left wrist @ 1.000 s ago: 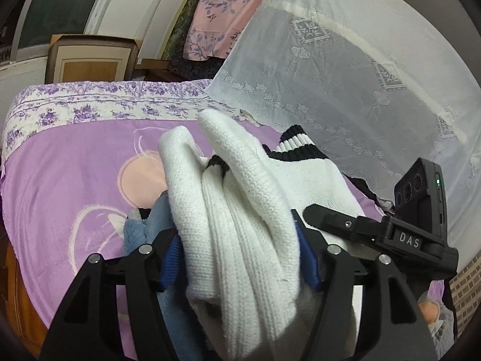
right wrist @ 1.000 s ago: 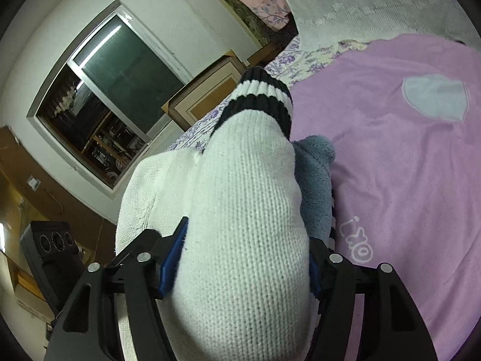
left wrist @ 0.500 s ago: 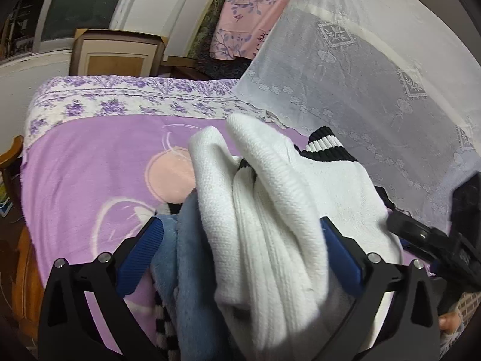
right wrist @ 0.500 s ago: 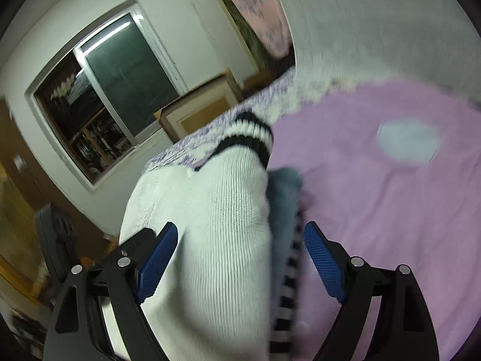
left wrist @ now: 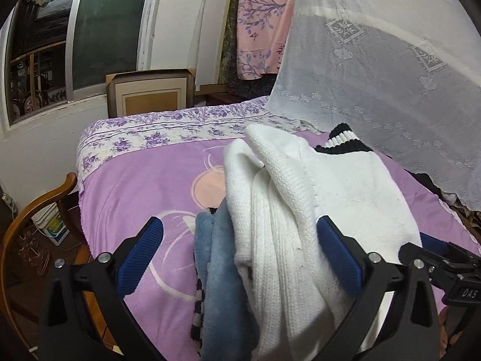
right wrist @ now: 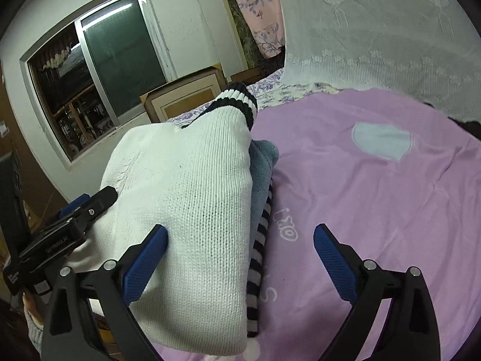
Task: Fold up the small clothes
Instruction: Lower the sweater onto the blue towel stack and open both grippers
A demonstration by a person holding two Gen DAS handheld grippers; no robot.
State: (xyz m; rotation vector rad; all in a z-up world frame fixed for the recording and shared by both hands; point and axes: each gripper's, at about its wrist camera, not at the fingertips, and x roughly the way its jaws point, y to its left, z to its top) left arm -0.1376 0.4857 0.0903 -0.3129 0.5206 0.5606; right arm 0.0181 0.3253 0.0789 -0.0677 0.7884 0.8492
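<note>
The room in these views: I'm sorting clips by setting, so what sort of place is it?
Most likely a home bedroom. The clothes lie on a bed with a purple blanket and a floral sheet; a lace curtain hangs beside it, and a sliding window is set in the wall.

I see knit sweater (left wrist: pixel 300 210) atop fleece piece (left wrist: pixel 219 258) and striped piece (right wrist: pixel 258 270), all on bed (right wrist: pixel 375 210); curtain (left wrist: pixel 390 75) behind.

Ribbed white knit sweater (left wrist: pixel 300 210), fleecy blue cloth (left wrist: pixel 219 258), matt purple bedspread (right wrist: pixel 375 210)

White sweater (left wrist: pixel 300 210) w/ blk-striped cuff; purple bedspread (right wrist: pixel 375 210).
</note>
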